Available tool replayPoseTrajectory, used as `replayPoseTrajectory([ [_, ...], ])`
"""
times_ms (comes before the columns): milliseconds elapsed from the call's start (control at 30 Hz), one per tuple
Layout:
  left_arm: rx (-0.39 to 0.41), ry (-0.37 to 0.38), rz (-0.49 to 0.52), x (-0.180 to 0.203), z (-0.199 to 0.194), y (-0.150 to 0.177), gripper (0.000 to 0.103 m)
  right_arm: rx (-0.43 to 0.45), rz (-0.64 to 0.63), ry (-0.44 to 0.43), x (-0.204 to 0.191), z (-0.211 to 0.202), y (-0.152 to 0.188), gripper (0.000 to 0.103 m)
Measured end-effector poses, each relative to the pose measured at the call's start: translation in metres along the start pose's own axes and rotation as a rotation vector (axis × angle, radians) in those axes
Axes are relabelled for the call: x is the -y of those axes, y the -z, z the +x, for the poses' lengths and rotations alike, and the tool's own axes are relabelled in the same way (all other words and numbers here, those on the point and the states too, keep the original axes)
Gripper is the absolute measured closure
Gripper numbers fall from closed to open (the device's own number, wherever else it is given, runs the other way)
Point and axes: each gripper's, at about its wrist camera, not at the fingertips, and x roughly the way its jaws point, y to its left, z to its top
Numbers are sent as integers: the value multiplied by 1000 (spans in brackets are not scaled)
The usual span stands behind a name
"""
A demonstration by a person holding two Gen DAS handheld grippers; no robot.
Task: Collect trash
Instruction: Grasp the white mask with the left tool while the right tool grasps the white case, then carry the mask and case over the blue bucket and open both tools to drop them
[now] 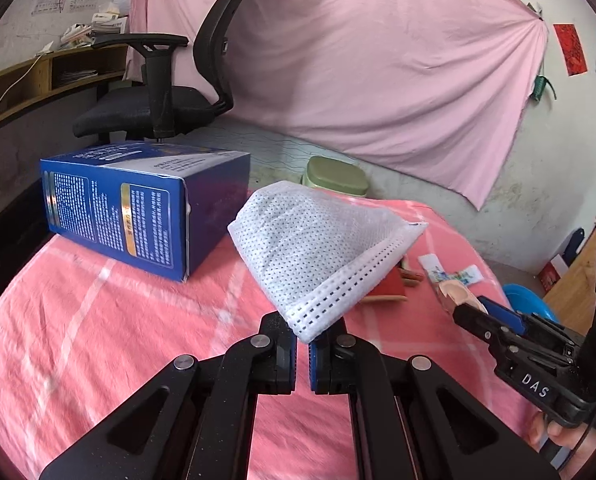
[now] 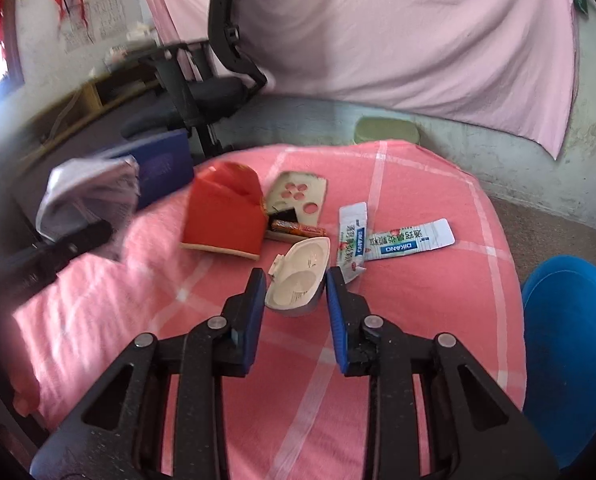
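Observation:
My left gripper [image 1: 302, 332] is shut on the lower corner of a white mesh pouch [image 1: 317, 252], which it holds up off the pink tablecloth [image 1: 98, 340]. The right wrist view shows that pouch [image 2: 86, 196] blurred at the left. My right gripper [image 2: 296, 284] is shut on an open cream plastic case [image 2: 298, 280], with a pad against each side. The case [image 1: 457, 294] also shows at the tip of the right gripper [image 1: 469, 312] in the left wrist view. Two torn sachets [image 2: 409, 240], a red paper box [image 2: 222, 212], a punched card [image 2: 298, 196] and an orange wrapper [image 2: 294, 227] lie on the cloth.
A large blue carton [image 1: 138, 204] lies on its side at the table's far left. Off the right edge sits a blue round tub [image 2: 569, 352]. Beyond the table stand a green stool [image 1: 333, 176] and a black office chair [image 1: 158, 108], with a pink sheet behind.

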Motion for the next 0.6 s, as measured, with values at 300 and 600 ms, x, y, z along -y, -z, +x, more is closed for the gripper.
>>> replayPoseTrajectory([
  [300, 92, 76, 54, 43, -32, -5, 100, 329, 22, -15, 7, -80, 4, 51],
  [600, 247, 186, 181, 119, -60, -22, 100, 649, 42, 98, 31, -157, 13, 51],
])
